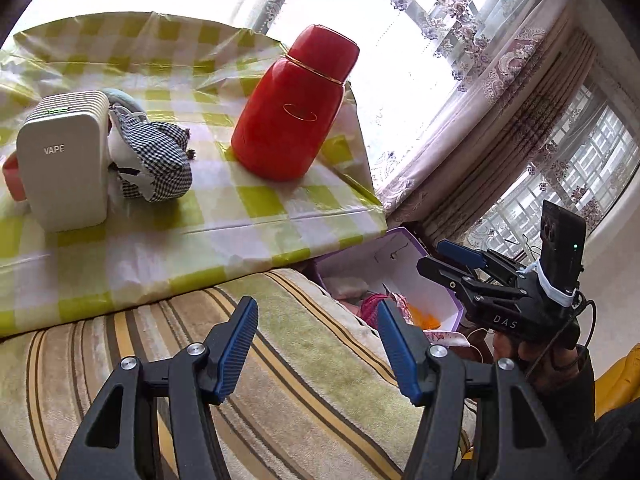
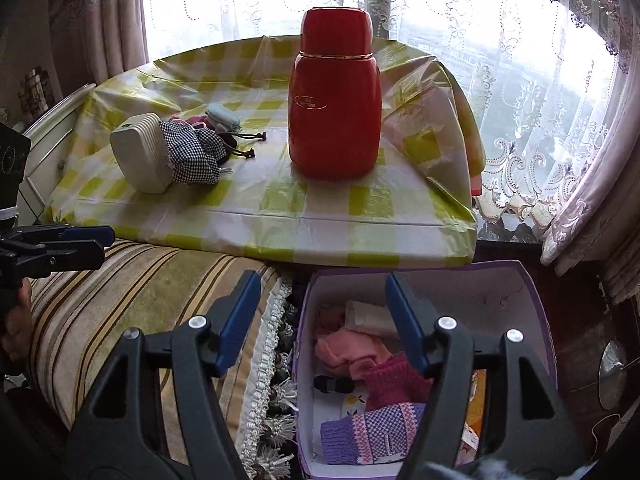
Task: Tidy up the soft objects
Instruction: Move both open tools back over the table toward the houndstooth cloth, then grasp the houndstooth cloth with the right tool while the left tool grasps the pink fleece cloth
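A black-and-white checked cloth pouch [image 1: 156, 160] [image 2: 196, 156] lies on the green-checked tablecloth [image 2: 320, 208], leaning on a white device. Behind it are a pale blue pouch [image 2: 222, 118] and a dark drawstring pouch [image 2: 230, 146]. The purple box [image 2: 460, 280] [image 1: 400, 248] below the table edge holds a pink cloth [image 2: 344, 350], a magenta knit [image 2: 392, 380] and a purple patterned knit [image 2: 372, 432]. My right gripper [image 2: 322, 320] [image 1: 432, 258] hangs open over the box, holding nothing. My left gripper [image 1: 318, 344] [image 2: 106, 242] is open and empty above the striped cover.
A tall red flask [image 1: 292, 108] [image 2: 336, 100] stands on the table's right half. The white device [image 1: 66, 160] marked VAPE sits at the left. A striped cover [image 2: 120, 300] with a tasselled fringe adjoins the box. Lace curtains and a window lie behind.
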A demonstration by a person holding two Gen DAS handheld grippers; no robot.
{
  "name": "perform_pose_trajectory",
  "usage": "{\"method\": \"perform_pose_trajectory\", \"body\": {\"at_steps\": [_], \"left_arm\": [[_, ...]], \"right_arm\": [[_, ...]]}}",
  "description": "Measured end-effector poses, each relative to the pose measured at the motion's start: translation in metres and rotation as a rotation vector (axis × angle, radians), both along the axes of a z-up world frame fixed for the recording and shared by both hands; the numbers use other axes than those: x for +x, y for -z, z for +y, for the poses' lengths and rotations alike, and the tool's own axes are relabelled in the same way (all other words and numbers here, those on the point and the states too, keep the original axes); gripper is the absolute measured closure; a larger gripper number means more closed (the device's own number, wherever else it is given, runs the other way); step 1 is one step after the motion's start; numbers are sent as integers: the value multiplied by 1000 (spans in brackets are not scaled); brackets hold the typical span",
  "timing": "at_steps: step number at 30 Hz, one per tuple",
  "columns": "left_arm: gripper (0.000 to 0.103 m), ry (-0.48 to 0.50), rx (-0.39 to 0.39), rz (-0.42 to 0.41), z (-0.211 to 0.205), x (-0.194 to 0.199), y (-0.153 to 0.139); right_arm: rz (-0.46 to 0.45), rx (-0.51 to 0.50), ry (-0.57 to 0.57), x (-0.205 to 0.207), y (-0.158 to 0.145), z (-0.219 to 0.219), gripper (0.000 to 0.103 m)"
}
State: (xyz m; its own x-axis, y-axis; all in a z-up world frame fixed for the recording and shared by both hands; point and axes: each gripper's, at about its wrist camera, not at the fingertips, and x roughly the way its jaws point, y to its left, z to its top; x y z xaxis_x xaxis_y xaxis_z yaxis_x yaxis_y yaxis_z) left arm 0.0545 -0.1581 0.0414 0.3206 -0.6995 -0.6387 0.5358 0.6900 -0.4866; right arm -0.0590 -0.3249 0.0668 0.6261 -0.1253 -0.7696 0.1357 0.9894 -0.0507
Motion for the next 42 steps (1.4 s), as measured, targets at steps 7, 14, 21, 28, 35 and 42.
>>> {"method": "perform_pose_trajectory", "body": {"at_steps": [7, 14, 21, 28, 35, 42], "left_arm": [[41, -147, 18, 20, 60, 8, 8], [41, -320, 13, 30, 124, 25, 13], [41, -451, 24, 24, 168, 48, 16], [41, -535, 31, -1, 197, 72, 9], [41, -578, 30, -32, 212, 107, 1], [41, -576, -27, -21, 220, 159, -2]], "right_arm": [[21, 69, -61, 32, 8, 20, 31], [17, 89, -123, 68, 9, 45, 27], [13, 146, -162, 103, 17, 61, 26], [1, 169, -195, 138, 25, 71, 26], [-4, 192, -235, 168, 33, 83, 25], [5, 212, -264, 193, 45, 89, 24]]}}
